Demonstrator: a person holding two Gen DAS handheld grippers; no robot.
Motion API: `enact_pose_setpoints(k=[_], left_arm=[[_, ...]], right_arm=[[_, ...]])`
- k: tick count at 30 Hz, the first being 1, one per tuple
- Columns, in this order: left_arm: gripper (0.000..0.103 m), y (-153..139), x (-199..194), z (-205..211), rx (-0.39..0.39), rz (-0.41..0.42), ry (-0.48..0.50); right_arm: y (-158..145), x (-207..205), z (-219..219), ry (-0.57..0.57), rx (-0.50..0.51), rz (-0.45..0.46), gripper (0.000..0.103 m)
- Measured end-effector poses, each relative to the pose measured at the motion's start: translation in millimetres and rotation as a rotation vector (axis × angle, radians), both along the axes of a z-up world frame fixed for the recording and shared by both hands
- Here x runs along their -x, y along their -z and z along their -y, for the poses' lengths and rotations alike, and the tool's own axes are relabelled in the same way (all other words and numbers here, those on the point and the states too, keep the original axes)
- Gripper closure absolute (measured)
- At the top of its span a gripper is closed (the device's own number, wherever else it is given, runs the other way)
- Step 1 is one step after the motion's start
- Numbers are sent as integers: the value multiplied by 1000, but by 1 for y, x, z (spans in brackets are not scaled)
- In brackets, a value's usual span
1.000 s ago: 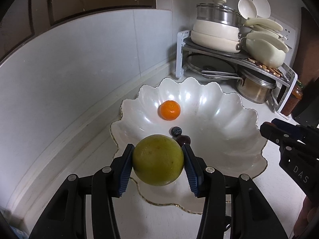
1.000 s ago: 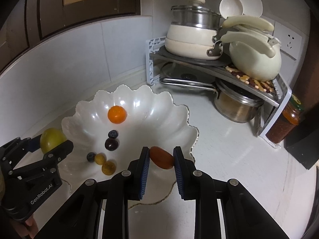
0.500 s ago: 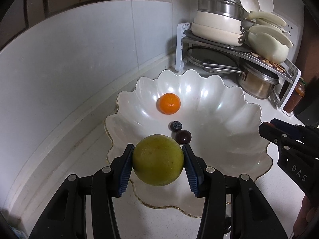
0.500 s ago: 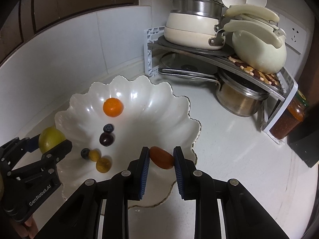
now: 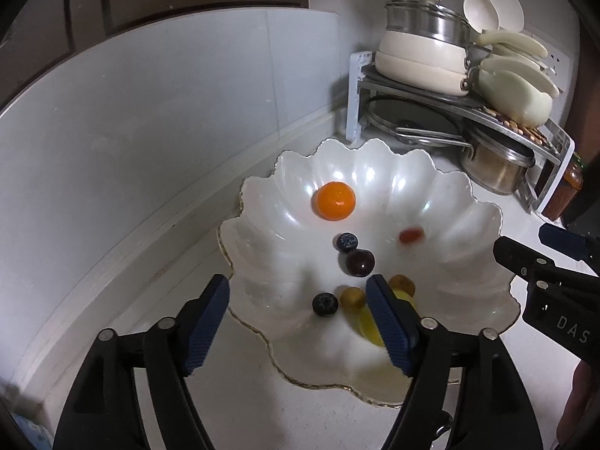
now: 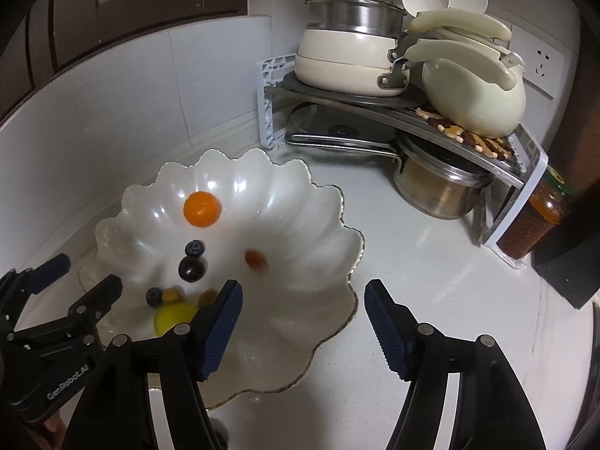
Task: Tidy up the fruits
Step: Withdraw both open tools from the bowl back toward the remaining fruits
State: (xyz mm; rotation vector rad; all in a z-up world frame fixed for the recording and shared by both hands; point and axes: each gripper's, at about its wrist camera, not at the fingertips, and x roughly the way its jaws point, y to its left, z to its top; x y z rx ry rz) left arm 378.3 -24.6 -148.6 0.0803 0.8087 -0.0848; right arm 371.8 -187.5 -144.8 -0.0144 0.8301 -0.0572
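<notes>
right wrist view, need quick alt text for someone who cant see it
The open right gripper hangs over a white scalloped bowl holding an orange, dark berries, a blurred red fruit and a yellow-green fruit. The left gripper is open at left; a pot rack stands behind.

Dim, fisheye vignette, bowl (image 5: 468,202) glare, motion blur

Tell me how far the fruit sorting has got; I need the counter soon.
Nearly done, it seems. The scalloped white bowl holds the orange tangerine, a blurred red fruit and the yellow-green round fruit. Left gripper and right gripper are open, holding nothing. No loose fruit shows on the counter.
</notes>
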Motion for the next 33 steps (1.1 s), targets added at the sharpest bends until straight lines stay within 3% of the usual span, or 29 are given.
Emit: enact_pose_setpoints(k=[11, 33], left_arm=[[16, -5, 6, -3, 32, 4, -16], [15, -7, 40, -4, 27, -7, -31]], right_arm=[[-6, 5, 0, 2, -5, 11, 34], [-14, 34, -5, -35, 0, 36, 34]])
